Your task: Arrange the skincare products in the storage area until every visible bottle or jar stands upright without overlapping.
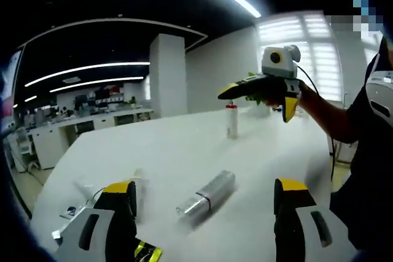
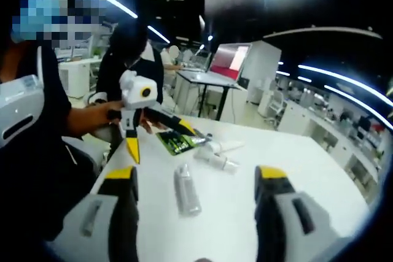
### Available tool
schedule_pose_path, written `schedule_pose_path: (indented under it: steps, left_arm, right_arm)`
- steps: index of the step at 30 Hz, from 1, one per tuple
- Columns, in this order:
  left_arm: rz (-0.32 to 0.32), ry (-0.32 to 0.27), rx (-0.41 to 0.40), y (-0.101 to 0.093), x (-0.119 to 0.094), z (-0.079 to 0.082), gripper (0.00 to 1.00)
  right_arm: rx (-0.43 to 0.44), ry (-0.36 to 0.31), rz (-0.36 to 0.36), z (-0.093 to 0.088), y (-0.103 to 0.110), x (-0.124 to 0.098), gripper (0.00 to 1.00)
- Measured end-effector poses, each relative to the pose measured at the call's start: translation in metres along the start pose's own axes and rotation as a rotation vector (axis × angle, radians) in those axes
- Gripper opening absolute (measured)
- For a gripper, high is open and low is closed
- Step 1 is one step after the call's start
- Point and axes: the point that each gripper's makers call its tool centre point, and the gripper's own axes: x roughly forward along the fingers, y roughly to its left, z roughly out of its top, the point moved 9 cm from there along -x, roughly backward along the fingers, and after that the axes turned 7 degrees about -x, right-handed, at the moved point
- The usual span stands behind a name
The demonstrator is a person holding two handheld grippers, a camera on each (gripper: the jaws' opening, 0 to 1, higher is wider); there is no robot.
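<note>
1. We hold the left gripper [image 1: 206,213] with jaws spread and empty, framing a silver bottle [image 1: 206,197] lying flat on the white table [image 1: 184,145] — presumably our next thing to stand up.
2. Our right gripper [image 2: 195,213] also gapes, unloaded, above that bottle [image 2: 186,189].
3. A white bottle [image 1: 231,119] already stands upright — well apart.

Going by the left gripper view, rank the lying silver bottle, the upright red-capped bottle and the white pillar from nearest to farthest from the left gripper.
1. Silver bottle: lying on the white table, just ahead of the left gripper, between its jaws.
2. Red-capped bottle: upright, farther across the table, below the right gripper.
3. White pillar: beyond the table's far edge.
</note>
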Motion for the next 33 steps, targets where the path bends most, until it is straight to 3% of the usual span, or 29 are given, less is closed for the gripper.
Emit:
schedule_pose_path:
  steps: [11,33]
  left_arm:
    - [0.041,-0.008,-0.042,0.022,-0.014,-0.009,0.94]
    - [0.089,-0.029,-0.083,0.047,-0.034,-0.009,0.93]
  right_arm:
    - [0.019,-0.001,0.036,-0.001,-0.010,0.029,0.77]
    - [0.039,-0.029,0.096,0.001,-0.024,0.077,0.76]
